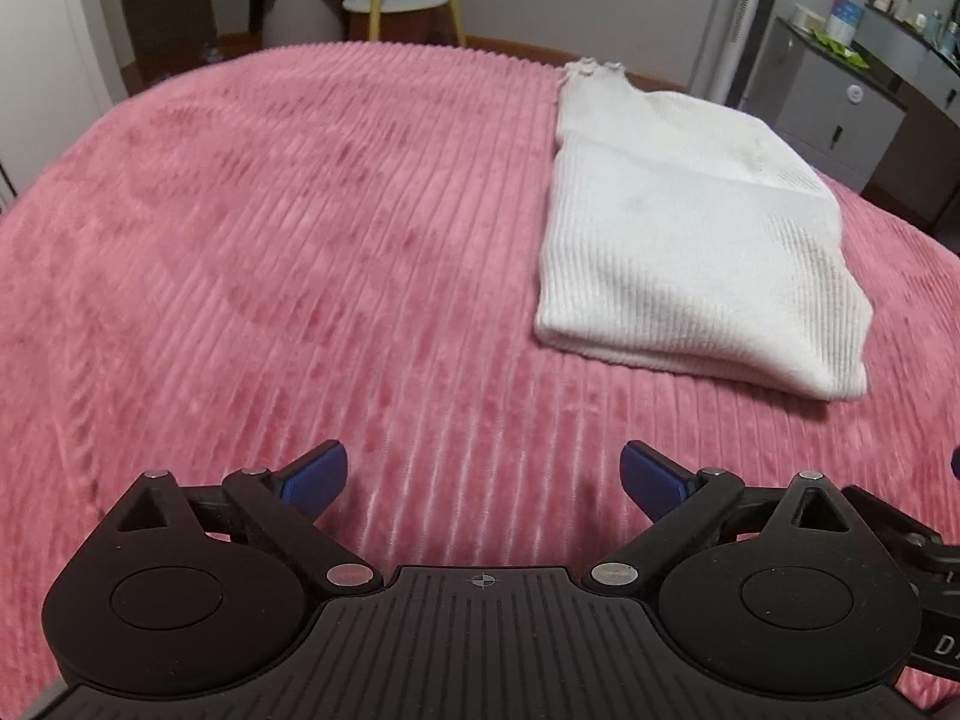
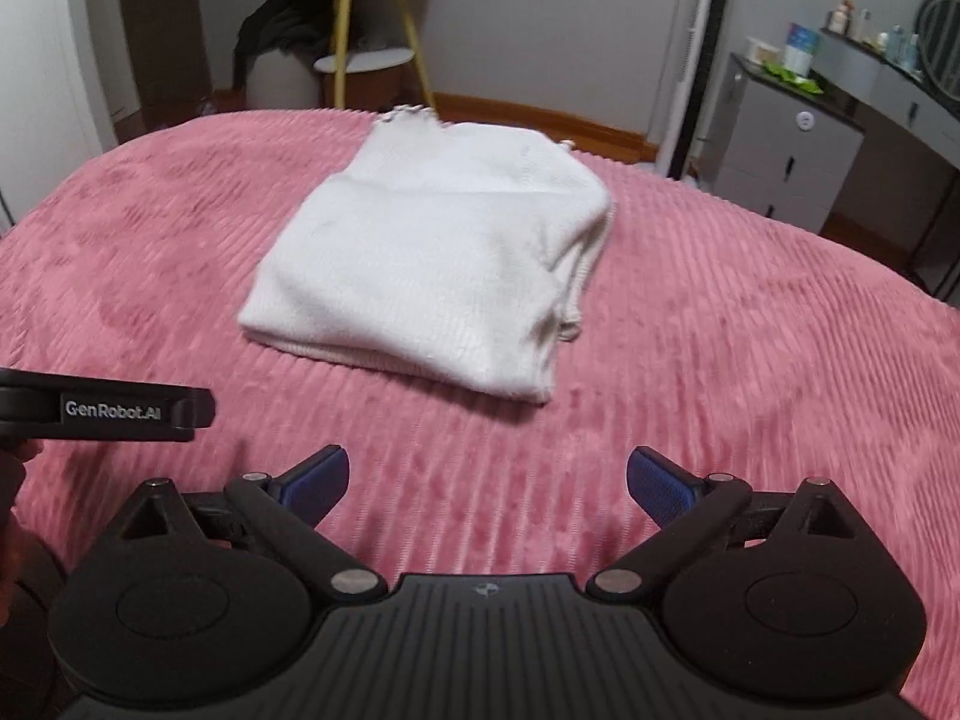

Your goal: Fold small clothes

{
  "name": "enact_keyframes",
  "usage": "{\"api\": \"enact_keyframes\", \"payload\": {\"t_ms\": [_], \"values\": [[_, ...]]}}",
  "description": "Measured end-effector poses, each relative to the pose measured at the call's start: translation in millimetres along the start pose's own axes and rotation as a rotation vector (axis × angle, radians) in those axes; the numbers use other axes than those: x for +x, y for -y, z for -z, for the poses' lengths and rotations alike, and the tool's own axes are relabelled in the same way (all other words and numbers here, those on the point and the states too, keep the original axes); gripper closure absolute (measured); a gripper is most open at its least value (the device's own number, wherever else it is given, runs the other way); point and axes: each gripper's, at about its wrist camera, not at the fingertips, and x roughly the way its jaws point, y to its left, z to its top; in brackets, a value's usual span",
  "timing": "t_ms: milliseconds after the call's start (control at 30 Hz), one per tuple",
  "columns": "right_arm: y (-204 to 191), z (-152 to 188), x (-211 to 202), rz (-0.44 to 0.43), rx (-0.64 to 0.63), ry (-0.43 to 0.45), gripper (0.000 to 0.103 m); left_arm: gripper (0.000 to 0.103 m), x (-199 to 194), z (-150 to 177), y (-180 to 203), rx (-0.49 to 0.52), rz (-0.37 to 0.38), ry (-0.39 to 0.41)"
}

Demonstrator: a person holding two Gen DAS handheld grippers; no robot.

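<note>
A white ribbed knit garment [image 1: 690,228] lies folded into a compact stack on the pink ribbed bedspread [image 1: 300,240]. In the left wrist view it is ahead and to the right; in the right wrist view the garment [image 2: 432,264] lies straight ahead. My left gripper [image 1: 485,471] is open and empty, above the bedspread, short of the garment. My right gripper [image 2: 487,477] is open and empty, also short of the garment. The left gripper's black body [image 2: 108,405] shows at the left edge of the right wrist view.
The bedspread [image 2: 750,360] covers the whole bed. Beyond the far edge stand a yellow-legged stand with a round white shelf [image 2: 360,63], dark clothes on a grey bin [image 2: 276,30], a white tower fan [image 2: 690,60] and a grey drawer cabinet [image 2: 792,162].
</note>
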Motion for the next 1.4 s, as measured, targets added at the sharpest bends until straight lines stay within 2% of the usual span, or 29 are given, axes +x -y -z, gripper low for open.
{"api": "enact_keyframes", "payload": {"t_ms": [200,533,1400], "values": [[-7,-9,-3,0.027,-0.021,-0.009,0.004,0.003,-10,-5,11,0.068,-0.029,0.029],[5,-17,6,0.023,0.07,-0.067,0.004,0.003,-15,-10,12,0.089,-0.053,0.049],[6,-19,6,0.032,0.079,-0.069,0.004,0.002,-22,-9,16,0.118,-0.05,0.071]]}}
